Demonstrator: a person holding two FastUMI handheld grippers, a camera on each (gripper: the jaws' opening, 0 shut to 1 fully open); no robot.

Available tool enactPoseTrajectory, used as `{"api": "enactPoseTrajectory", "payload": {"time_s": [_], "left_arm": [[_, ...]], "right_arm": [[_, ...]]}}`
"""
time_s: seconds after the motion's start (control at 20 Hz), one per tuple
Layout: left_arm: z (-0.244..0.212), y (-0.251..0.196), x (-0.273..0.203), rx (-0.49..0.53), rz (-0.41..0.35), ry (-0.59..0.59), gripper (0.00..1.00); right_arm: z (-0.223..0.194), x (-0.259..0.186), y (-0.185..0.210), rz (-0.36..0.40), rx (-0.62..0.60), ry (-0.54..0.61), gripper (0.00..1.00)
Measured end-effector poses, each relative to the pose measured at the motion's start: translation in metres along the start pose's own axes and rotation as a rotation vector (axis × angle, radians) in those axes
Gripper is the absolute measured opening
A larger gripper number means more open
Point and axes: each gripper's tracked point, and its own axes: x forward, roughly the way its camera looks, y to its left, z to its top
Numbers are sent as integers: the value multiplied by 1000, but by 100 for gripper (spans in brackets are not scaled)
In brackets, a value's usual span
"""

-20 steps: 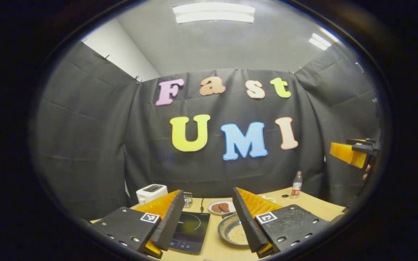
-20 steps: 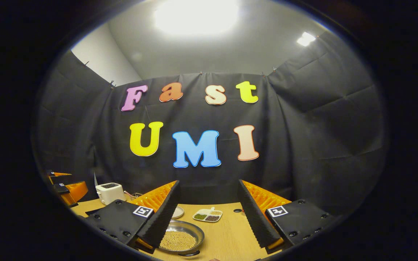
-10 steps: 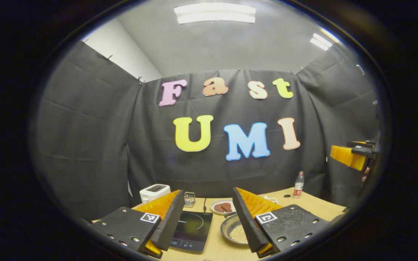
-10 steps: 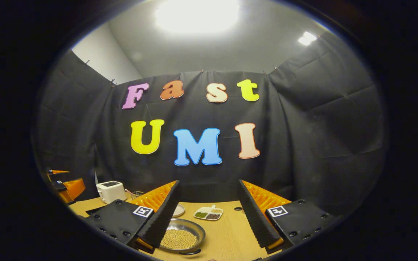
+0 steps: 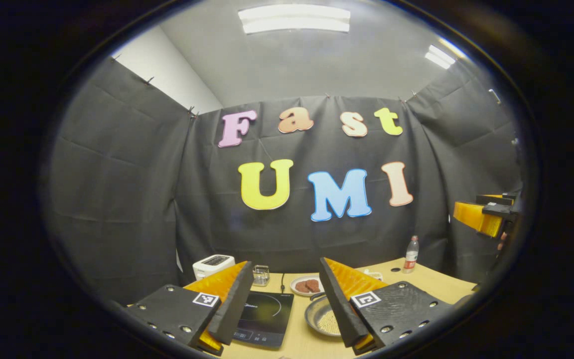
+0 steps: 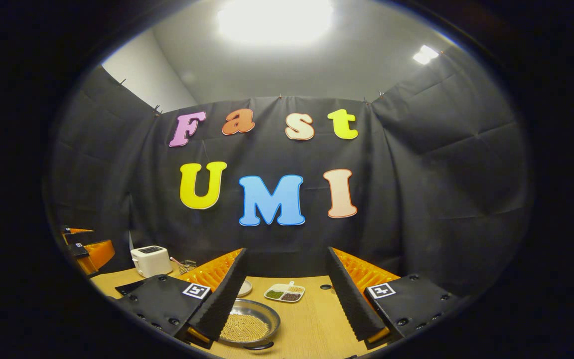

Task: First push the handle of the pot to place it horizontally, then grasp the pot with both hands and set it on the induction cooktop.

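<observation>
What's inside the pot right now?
The pot holds a layer of small yellowish grains across its bottom. In the right gripper view the right gripper's left finger covers the pot's left edge, so that part can't be seen.

We see both tools held above the counter [image 6: 312, 329], jaws spread wide, nothing between them. In the right gripper view, bare counter lies to the right of the pot [image 6: 248, 326] — open passage there. Behind the pot stand a divided dish [image 6: 283, 293] and a small plate [image 6: 244, 287]. In the left gripper view, the induction cooktop [image 5: 264, 318] lies just beside the pot [image 5: 323, 319]; a toaster [image 5: 212, 265], a glass [image 5: 261, 274], a plate of food [image 5: 307, 285] and a bottle [image 5: 410, 254] line the far edge.
</observation>
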Motion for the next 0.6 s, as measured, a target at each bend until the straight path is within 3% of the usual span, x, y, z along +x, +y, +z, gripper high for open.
{"api": "enactPoseTrajectory", "payload": {"time_s": [0.3, 0.4, 0.5, 0.55, 0.6], "left_arm": [[4, -2, 7, 9, -8, -2, 78], [4, 2, 6, -6, 5, -3, 80], [2, 7, 5, -18, 12, 1, 81], [3, 11, 4, -14, 16, -2, 81], [6, 15, 4, -7, 20, -6, 78]], "right_arm": [[-3, 2, 4, 6, 7, 1, 98], [3, 4, 2, -5, 10, -9, 86], [10, 4, 2, -14, 7, -31, 68], [12, 5, 3, -16, 3, -43, 53], [14, 5, 7, -8, -1, -45, 48]]}}
